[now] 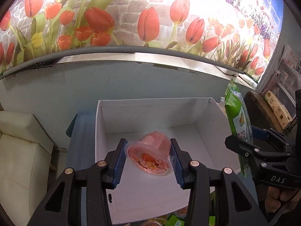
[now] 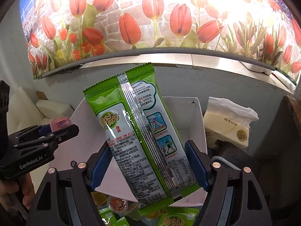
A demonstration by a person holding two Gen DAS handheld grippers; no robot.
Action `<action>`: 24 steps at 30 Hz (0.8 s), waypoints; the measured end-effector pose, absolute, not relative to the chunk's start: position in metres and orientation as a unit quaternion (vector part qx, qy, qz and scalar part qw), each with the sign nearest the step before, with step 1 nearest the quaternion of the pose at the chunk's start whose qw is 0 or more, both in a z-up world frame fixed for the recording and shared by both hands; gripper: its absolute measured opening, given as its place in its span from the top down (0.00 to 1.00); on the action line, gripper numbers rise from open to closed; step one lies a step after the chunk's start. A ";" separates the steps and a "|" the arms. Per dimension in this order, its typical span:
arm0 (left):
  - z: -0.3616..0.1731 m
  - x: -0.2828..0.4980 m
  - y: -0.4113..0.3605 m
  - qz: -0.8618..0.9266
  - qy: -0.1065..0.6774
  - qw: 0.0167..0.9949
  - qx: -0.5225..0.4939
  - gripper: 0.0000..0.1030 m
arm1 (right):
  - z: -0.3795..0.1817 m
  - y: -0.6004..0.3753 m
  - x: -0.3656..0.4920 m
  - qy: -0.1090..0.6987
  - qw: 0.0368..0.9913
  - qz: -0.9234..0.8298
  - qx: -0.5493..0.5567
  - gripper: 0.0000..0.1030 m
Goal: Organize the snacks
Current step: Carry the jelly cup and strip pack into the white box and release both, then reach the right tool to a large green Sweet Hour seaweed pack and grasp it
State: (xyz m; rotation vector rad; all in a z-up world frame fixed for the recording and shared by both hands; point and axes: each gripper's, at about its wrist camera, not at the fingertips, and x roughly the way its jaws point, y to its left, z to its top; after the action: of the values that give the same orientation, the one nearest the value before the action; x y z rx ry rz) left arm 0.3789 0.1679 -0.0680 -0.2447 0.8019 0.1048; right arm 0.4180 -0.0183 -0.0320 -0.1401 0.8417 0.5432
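My left gripper [image 1: 148,160] is shut on a pink jelly cup [image 1: 150,155], tilted on its side, held above the inside of an open white box [image 1: 207,131]. My right gripper [image 2: 148,167] is shut on a green snack packet [image 2: 137,137], its back side and silver seam facing the camera, held over the same box [image 2: 195,116]. In the left wrist view the packet [image 1: 239,124] and right gripper [image 1: 250,148] show at the box's right edge. In the right wrist view the left gripper [image 2: 58,130] with the jelly cup [image 2: 60,122] shows at the left.
More jelly cups [image 2: 118,204] and green packets [image 2: 175,219] lie in front of the box. A tissue pack [image 2: 227,126] stands right of the box. White cushions [image 1: 20,150] are at the left. A tulip-print wall [image 1: 150,18] rises behind.
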 end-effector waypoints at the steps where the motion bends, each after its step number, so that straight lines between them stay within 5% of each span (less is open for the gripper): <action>1: -0.072 0.382 0.167 0.051 0.393 0.911 -0.114 0.52 | -0.034 -0.016 0.422 0.405 0.874 0.260 -0.068 0.21; 2: -0.074 0.383 0.166 0.049 0.395 0.910 -0.111 0.50 | -0.037 -0.015 0.425 0.407 0.873 0.261 -0.069 0.18; 3: -0.077 0.385 0.166 0.048 0.397 0.910 -0.109 0.35 | -0.040 -0.013 0.427 0.409 0.872 0.261 -0.072 0.17; 4: -0.079 0.386 0.166 0.052 0.398 0.910 -0.105 0.06 | -0.043 -0.010 0.429 0.410 0.870 0.263 -0.078 0.13; 5: -0.081 0.387 0.166 0.058 0.399 0.909 -0.101 0.00 | -0.044 -0.008 0.428 0.405 0.872 0.260 -0.091 0.07; 7: -0.082 0.385 0.168 0.065 0.392 0.913 -0.093 0.00 | -0.046 -0.010 0.426 0.389 0.880 0.250 -0.107 0.00; 24: -0.032 0.301 0.151 0.067 0.328 0.939 -0.079 0.00 | -0.003 -0.104 0.357 0.311 0.924 0.219 -0.045 0.00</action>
State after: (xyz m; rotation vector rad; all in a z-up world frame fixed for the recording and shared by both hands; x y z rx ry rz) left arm 0.3014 0.1507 -0.0321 -0.1605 0.6690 0.1369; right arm 0.3570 -0.1036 -0.0034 -0.0933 0.6381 0.4499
